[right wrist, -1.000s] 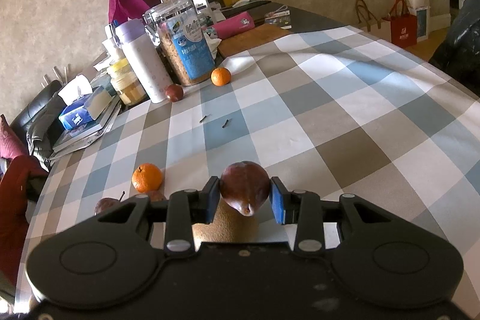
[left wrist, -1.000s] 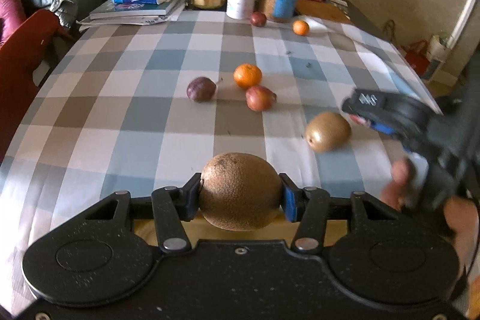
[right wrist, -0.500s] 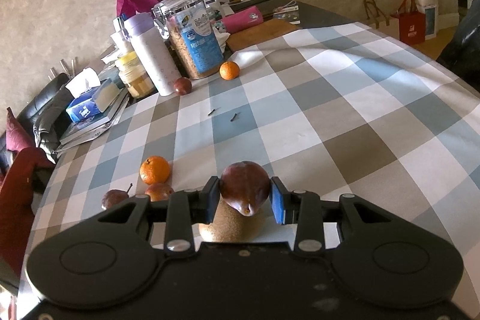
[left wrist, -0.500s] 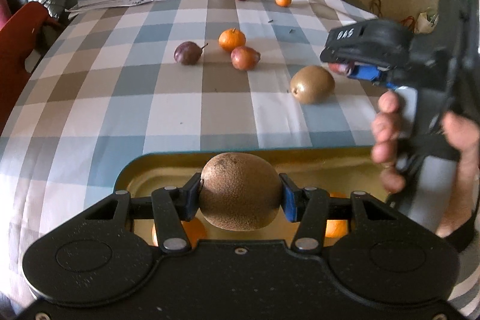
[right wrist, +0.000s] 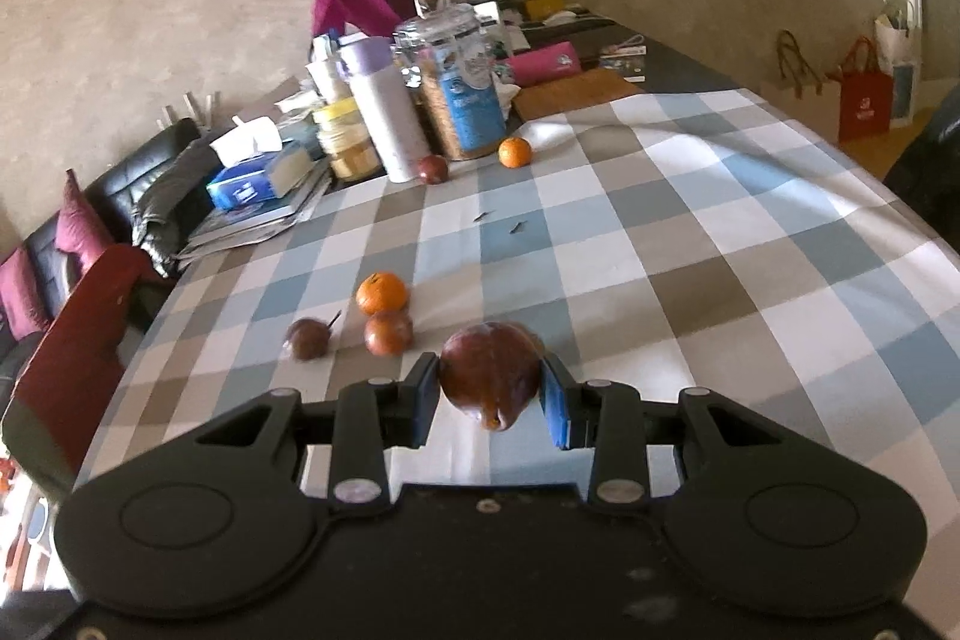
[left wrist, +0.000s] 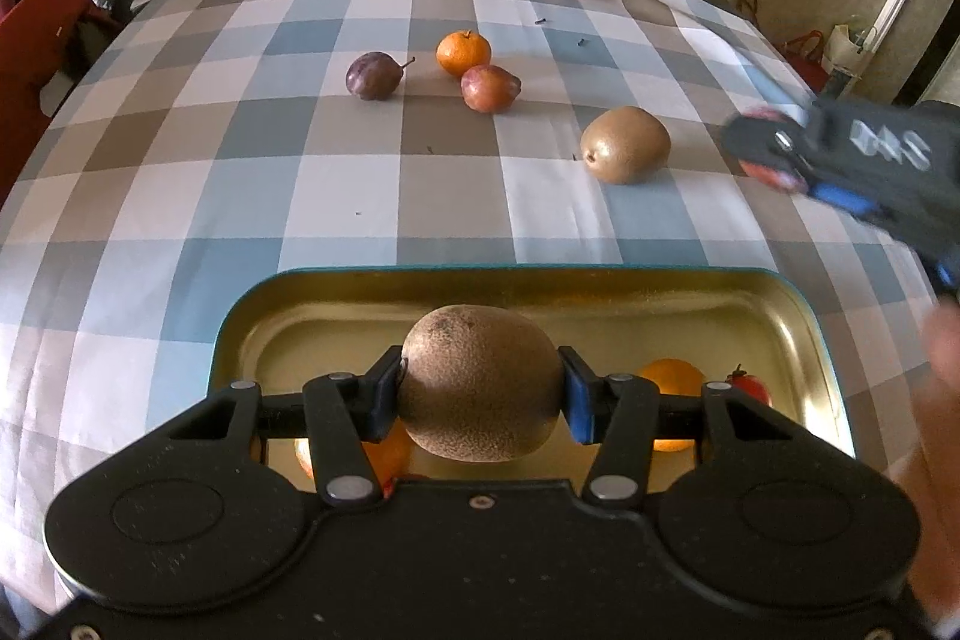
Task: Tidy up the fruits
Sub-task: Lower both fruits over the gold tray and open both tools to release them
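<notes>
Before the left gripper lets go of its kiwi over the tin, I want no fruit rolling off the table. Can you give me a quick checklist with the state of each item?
1. Left gripper has a firm hold on the held kiwi: ok, both pads press its sides.
2. Kiwi is above the tin tray: ok, the rim frames it.
3. Landing spot free: cannot tell; oranges and a small red fruit already lie in the tray, and the kiwi hides what is under it.
4. Right gripper clear of the tray: ok, off to the side.
5. Red pear secure in the right gripper: ok.
</notes>
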Demonstrator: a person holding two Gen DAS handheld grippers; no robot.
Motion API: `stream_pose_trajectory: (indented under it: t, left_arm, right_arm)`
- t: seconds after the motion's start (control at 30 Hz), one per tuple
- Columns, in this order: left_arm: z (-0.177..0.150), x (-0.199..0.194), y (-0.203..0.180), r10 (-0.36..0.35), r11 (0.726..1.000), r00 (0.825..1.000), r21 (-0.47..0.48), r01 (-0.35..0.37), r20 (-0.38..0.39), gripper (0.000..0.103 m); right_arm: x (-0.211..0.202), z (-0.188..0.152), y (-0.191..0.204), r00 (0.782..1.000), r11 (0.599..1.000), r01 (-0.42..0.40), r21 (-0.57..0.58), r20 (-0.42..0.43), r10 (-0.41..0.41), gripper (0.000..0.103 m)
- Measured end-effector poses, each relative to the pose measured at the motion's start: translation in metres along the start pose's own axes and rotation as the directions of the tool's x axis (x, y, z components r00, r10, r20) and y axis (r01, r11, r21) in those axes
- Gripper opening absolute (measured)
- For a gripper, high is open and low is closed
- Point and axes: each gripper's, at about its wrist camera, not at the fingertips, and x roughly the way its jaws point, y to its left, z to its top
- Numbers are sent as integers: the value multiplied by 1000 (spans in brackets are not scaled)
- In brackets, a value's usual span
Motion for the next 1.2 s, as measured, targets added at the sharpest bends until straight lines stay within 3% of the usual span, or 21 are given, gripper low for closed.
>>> stream_pose_trajectory:
  t: [0.2, 0.57, 0.8, 1.2]
  left_arm:
    - [-4, 1, 2, -1, 1000, 1000, -12, 1, -5, 58]
    - [-9, 2, -1, 1, 1000, 1000, -16, -2, -13, 58]
    - [-11, 7, -2, -2, 1000, 1000, -23, 1, -31, 58]
    - [-11, 10, 0, 9, 999, 999, -32, -11, -43, 58]
  right_arm:
    - [-30, -28, -10, 999, 999, -39, 19, -20, 39, 38]
    - [-57, -74, -10, 999, 996, 13, -85, -45, -17, 38]
    - [-59, -88, 0, 998, 987, 11, -160, -52, -19, 38]
    - [-57, -93, 3, 996, 983, -18, -180, -89, 2, 38]
